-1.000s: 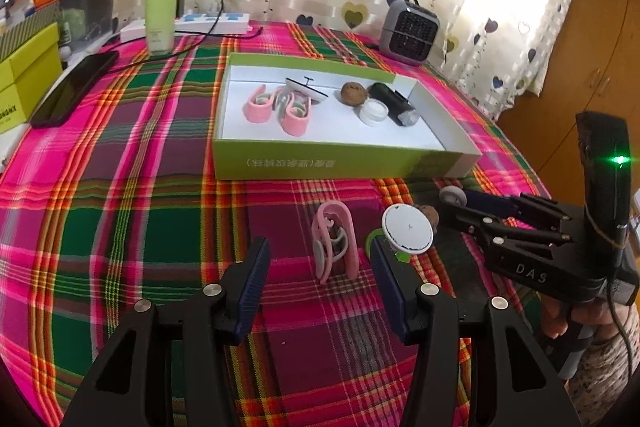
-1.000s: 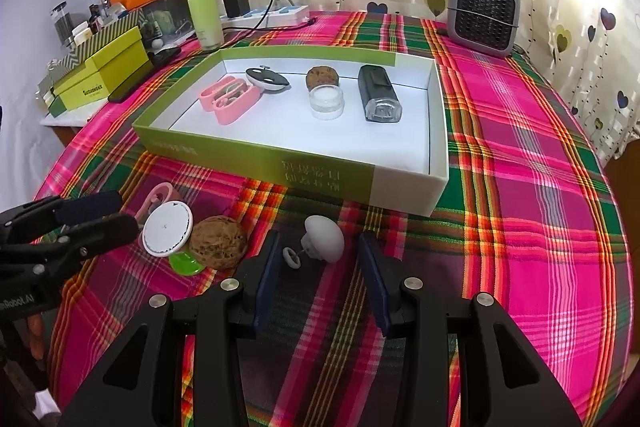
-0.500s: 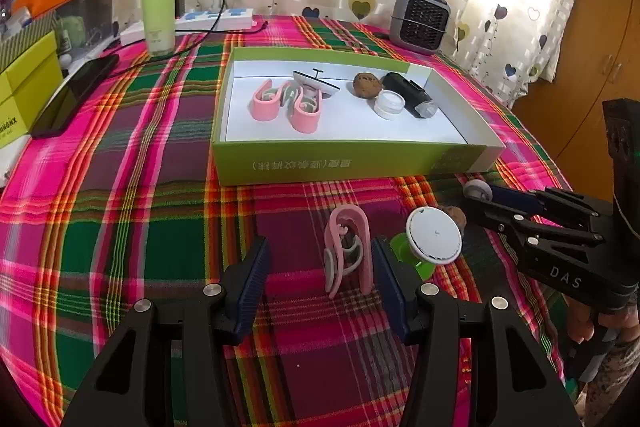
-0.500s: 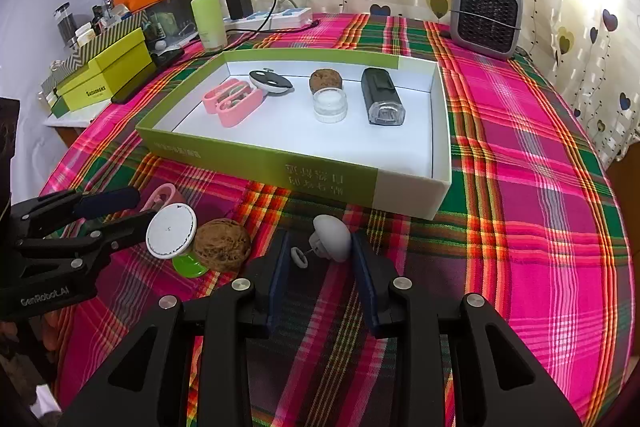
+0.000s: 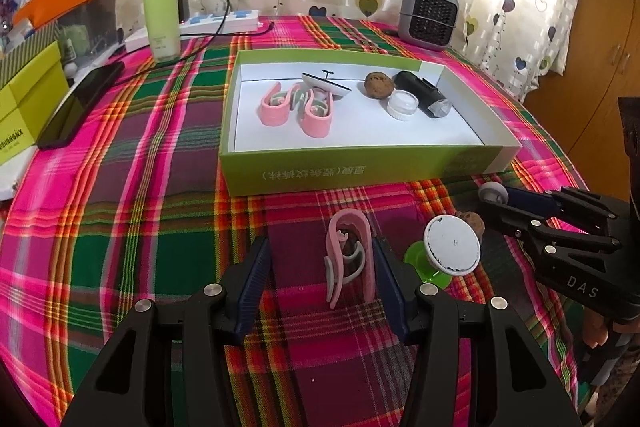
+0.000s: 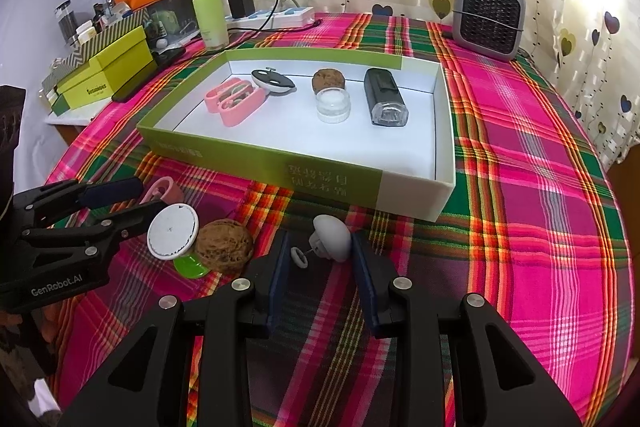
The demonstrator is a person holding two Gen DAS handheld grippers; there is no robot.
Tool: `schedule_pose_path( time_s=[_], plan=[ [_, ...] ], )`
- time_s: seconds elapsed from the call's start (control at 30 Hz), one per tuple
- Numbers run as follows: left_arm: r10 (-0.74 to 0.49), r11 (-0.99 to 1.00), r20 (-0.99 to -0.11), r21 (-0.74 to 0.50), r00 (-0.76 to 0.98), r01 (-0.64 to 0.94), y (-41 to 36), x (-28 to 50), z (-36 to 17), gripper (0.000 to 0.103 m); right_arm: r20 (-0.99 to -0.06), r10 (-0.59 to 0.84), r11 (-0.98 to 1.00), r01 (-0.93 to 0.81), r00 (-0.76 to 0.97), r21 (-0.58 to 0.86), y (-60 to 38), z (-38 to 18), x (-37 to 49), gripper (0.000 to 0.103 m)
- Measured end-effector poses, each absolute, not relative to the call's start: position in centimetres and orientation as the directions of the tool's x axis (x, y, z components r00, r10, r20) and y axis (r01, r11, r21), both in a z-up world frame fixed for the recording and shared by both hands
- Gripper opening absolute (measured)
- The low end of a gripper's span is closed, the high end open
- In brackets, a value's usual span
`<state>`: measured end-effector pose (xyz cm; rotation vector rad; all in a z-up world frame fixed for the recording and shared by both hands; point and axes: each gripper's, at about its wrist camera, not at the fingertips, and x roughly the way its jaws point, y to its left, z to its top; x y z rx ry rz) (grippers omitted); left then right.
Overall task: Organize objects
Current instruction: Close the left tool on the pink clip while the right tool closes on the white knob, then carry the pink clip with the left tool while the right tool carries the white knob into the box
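Note:
A pink clip [image 5: 350, 259] stands on the plaid cloth between my left gripper's [image 5: 322, 283] fingers. It leans on the right pad, with a gap to the left pad, so the gripper is open. My right gripper [image 6: 320, 251] is shut on a small white mushroom-shaped piece [image 6: 332, 239], still down on the cloth. The left wrist view shows the right gripper [image 5: 486, 199] with that piece [image 5: 491, 191] at its tips. A white disc on a green base [image 6: 172, 231] and a walnut [image 6: 224, 245] lie between the two grippers. The green box [image 5: 360, 167] holds two pink clips [image 5: 296, 107], a walnut [image 5: 378, 85], a white jar [image 5: 402, 105] and a black light [image 5: 424, 95].
At the back stand a green bottle [image 5: 162, 19], a power strip [image 5: 224, 21] with a cable, and a small grey heater [image 5: 430, 13]. A black phone [image 5: 80, 103] and yellow boxes [image 6: 104, 71] sit at the left edge. A wooden cabinet [image 5: 600, 59] is at the right.
The right jaws have closed in on the white piece. The left gripper has shifted a little, so the pink clip now rests against its right pad.

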<state>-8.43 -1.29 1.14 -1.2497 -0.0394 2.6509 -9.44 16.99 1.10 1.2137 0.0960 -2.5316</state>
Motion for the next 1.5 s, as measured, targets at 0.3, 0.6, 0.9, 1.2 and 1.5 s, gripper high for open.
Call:
schedule_pose_path(
  time_s=[0.3, 0.6, 0.9, 1.2, 1.5],
  plan=[
    [0.183, -0.981, -0.762, -0.097, -0.621, -0.170, -0.95, -8.84, 1.14, 0.050, -0.774, -0.262, -0.943, 0.324, -0.576, 0.078, 16.86, 0.89, -9.50, 0.033],
    [0.160, -0.986, -0.763, -0.090, -0.626, -0.142, -1.17, -9.14, 1.15, 0.037, -0.774, -0.263, -0.943, 0.323, -0.576, 0.081, 16.88, 0.87, -9.57, 0.033],
    [0.148, -0.988, -0.763, -0.082, -0.629, -0.133, -1.28, -9.12, 1.16, 0.030, -0.774, -0.267, -0.942, 0.323, -0.575, 0.086, 16.86, 0.87, -9.55, 0.032],
    [0.139, -0.989, -0.763, -0.080, -0.631, -0.122, -1.54, -9.16, 1.16, 0.023, -0.772, -0.270, -0.942, 0.322, -0.575, 0.090, 16.95, 0.88, -9.57, 0.032],
    [0.138, -0.990, -0.763, -0.080, -0.631, -0.120, -1.58, -9.18, 1.17, 0.021, -0.773, -0.266, -0.943, 0.323, -0.576, 0.084, 16.94, 0.88, -9.62, 0.032]
  ],
)
